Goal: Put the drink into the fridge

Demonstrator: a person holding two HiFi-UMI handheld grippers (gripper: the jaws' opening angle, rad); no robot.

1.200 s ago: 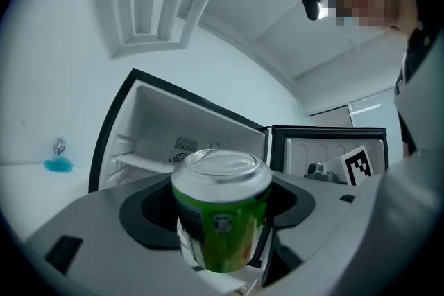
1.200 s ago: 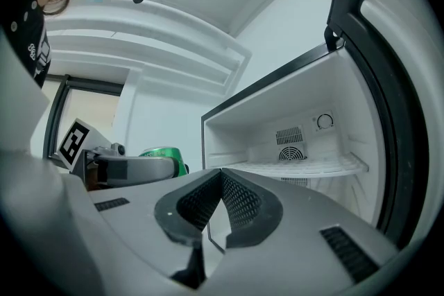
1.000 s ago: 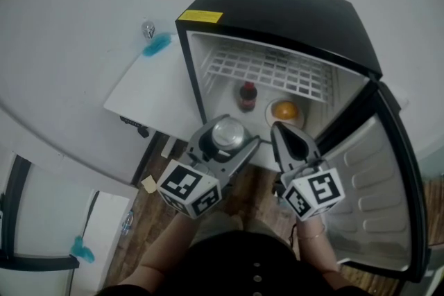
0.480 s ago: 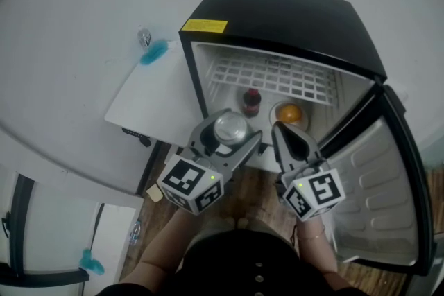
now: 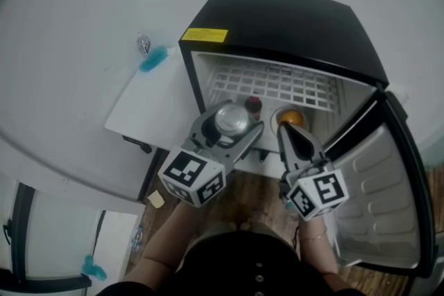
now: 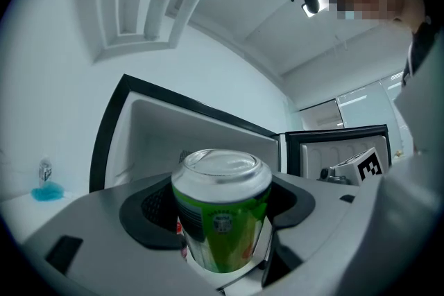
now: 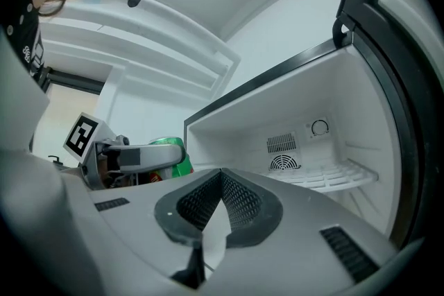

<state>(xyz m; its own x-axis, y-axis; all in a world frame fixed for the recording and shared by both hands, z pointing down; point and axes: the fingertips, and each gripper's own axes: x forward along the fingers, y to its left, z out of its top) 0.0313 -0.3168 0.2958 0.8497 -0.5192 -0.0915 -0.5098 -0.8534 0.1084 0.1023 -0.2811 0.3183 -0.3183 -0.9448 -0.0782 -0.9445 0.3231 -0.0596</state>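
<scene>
- The left hand-held gripper (image 5: 231, 132) is clamped on a green drink can (image 6: 222, 211). It holds the can upright by the mid-body, at the front edge of the open mini fridge (image 5: 277, 17), just outside the cavity.
- The right hand-held gripper (image 7: 220, 180) has its jaws pressed together on nothing, beside the can and near the open door (image 5: 388, 204).
- Inside, below the wire shelf (image 5: 277, 83), a red-capped bottle (image 5: 253, 106) stands at the back, beside what may be an orange (image 5: 291, 118).
- The can is likely smooth, thin-walled and moderately heavy if full. A firm, unhurried side grip suits it, since squeezing hard could dent it.
- It should go down flat on the fridge floor, clear of the bottle.
</scene>
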